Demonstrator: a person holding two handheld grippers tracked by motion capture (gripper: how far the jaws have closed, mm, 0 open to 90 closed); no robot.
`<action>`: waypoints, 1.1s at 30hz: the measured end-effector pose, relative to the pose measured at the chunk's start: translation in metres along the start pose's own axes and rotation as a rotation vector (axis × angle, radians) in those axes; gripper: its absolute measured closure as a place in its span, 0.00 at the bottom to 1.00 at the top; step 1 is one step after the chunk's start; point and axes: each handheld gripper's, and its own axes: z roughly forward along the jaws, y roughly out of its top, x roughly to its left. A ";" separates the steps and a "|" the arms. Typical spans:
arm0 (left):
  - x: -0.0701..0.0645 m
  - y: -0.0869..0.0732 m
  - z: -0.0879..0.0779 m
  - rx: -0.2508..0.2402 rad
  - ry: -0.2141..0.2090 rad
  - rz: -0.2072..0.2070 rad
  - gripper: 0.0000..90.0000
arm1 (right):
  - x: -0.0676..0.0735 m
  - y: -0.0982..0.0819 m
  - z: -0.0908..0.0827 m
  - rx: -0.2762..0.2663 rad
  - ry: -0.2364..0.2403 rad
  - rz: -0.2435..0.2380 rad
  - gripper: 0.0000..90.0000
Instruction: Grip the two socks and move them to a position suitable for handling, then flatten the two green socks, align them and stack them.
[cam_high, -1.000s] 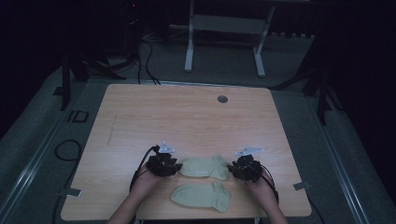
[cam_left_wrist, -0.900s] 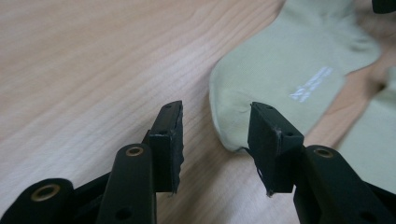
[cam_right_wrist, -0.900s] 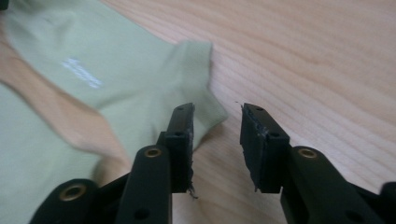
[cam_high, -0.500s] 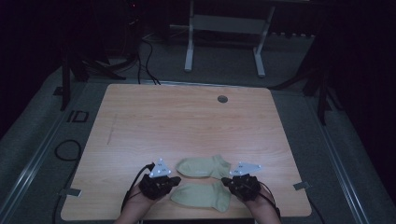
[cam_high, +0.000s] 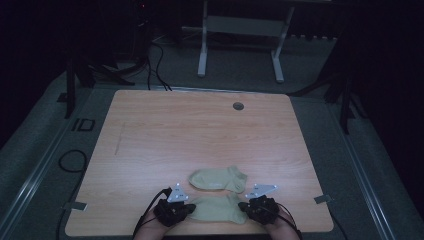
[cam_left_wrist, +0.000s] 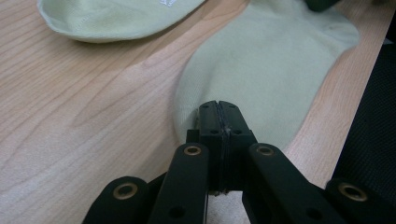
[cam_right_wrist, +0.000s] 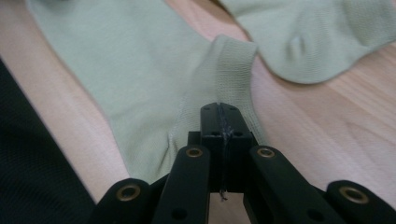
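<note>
The left gripper (cam_left_wrist: 218, 108) and right gripper (cam_right_wrist: 219, 111) each pinch an end of the near sock (cam_high: 216, 208) at the table's (cam_high: 200, 130) front edge. The far sock (cam_high: 218, 178) lies flat just beyond, seemingly untouched; lifting remains.

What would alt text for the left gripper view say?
The left gripper, its two black fingers shut, pinches the edge of a pale green sock lying flat on a wooden table. A second sock lies beyond.
</note>
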 end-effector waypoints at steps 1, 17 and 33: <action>0.000 0.000 0.000 0.000 0.000 0.000 0.99 | -0.002 0.000 0.000 0.001 0.000 0.002 0.99; 0.003 0.000 -0.016 -0.043 0.031 -0.044 0.61 | -0.010 0.009 -0.012 -0.038 -0.031 0.010 0.70; 0.002 -0.007 -0.008 0.002 0.060 -0.016 0.87 | -0.007 0.001 -0.001 0.007 -0.050 -0.031 0.90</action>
